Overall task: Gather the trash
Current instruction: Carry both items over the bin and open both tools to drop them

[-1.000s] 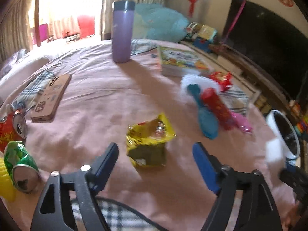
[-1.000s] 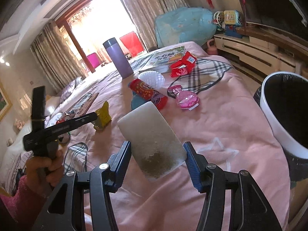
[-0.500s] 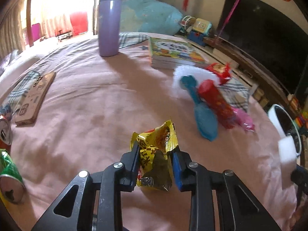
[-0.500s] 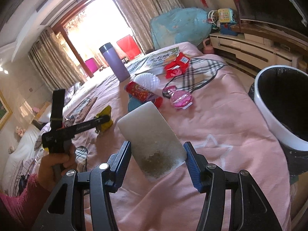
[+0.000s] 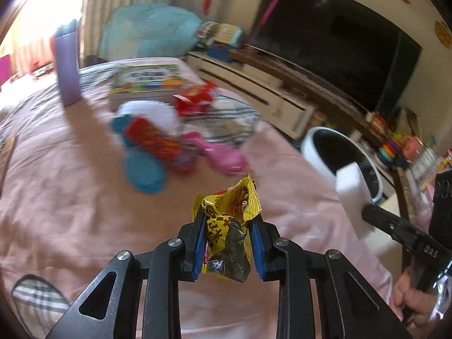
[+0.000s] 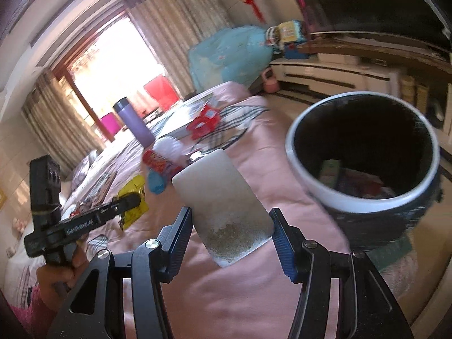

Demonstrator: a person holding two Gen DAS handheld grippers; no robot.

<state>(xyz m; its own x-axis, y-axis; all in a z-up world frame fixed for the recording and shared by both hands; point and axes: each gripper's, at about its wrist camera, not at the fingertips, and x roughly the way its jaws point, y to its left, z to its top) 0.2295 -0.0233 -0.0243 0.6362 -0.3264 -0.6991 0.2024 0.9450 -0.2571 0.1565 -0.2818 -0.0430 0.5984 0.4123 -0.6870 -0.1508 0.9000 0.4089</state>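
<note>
Pink bed [image 6: 282,186] fills frame. Our right gripper [image 6: 230,226] clamps sponge [image 6: 223,203], bin [image 6: 364,152] upper right, probably nearer; left gripper [image 5: 227,243] clamps wrapper [image 5: 228,226].

A pink-sheeted bed [image 5: 70,186] carries a purple flask [image 5: 67,67], book [image 5: 147,79] and wrappers [image 5: 154,138].

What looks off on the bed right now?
A red snack tube lies across a teal brush beside a pink bottle, loosely heaped. The white sponge in the right gripper is stained brown at its lower end.
</note>
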